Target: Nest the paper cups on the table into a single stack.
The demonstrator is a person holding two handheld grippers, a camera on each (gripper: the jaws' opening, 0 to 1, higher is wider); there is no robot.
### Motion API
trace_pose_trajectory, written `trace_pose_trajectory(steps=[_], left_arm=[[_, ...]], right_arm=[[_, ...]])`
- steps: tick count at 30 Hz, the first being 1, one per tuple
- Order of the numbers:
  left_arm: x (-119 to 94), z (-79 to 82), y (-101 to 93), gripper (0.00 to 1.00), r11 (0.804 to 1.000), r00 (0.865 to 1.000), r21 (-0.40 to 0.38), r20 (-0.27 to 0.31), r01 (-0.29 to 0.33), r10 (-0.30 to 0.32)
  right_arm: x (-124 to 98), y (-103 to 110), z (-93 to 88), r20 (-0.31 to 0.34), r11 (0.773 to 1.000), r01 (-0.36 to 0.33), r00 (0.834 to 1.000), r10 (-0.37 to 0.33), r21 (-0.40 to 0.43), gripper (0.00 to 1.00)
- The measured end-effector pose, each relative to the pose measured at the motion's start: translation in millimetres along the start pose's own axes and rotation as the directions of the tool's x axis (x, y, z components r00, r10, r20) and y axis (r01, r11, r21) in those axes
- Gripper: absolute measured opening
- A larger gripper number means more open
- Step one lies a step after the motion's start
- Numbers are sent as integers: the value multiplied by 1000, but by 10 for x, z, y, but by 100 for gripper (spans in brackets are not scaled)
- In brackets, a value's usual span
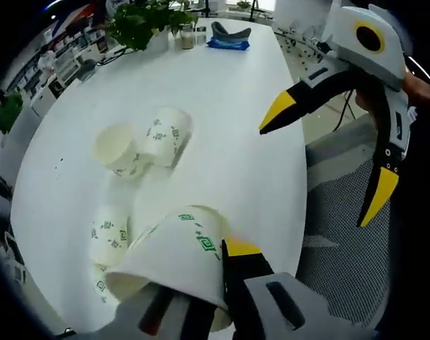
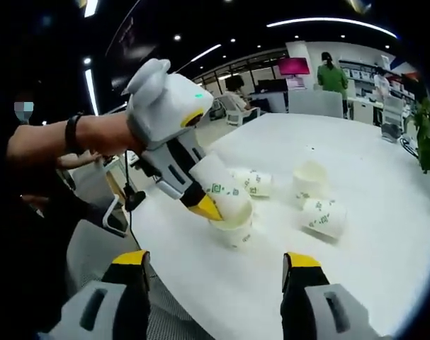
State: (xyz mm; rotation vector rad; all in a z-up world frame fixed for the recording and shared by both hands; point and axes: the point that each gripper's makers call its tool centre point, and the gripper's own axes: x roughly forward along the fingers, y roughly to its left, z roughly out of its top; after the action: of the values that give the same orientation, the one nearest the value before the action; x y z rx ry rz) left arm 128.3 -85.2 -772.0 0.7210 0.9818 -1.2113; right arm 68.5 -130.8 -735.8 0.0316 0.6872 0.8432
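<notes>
Your left claw (image 2: 204, 205) clamps a paper cup (image 1: 179, 258) above the desk (image 1: 229, 106) while your right claw (image 2: 215, 265) gapes empty; lower it squarely into the upright cup (image 2: 234, 230).

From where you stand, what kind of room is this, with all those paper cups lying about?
Most likely an open-plan office or a lab. The cups lie on a long white meeting table with a mesh office chair beside it, a potted plant at the far end, and strip lights on a dark ceiling above more desks.
</notes>
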Motion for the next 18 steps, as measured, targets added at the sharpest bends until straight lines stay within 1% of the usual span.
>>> trace_pose_trajectory(steps=[6,18], left_arm=[[15,-1,-31,0,1000,1000,3,-13,4,-4],[59,-47,9,0,1000,999,8,-37,0,1]], right_arm=[[10,-1,-11,0,1000,0,1000,0,5,77],[29,-12,-44,-7,1000,-2,1000,2,5,77]])
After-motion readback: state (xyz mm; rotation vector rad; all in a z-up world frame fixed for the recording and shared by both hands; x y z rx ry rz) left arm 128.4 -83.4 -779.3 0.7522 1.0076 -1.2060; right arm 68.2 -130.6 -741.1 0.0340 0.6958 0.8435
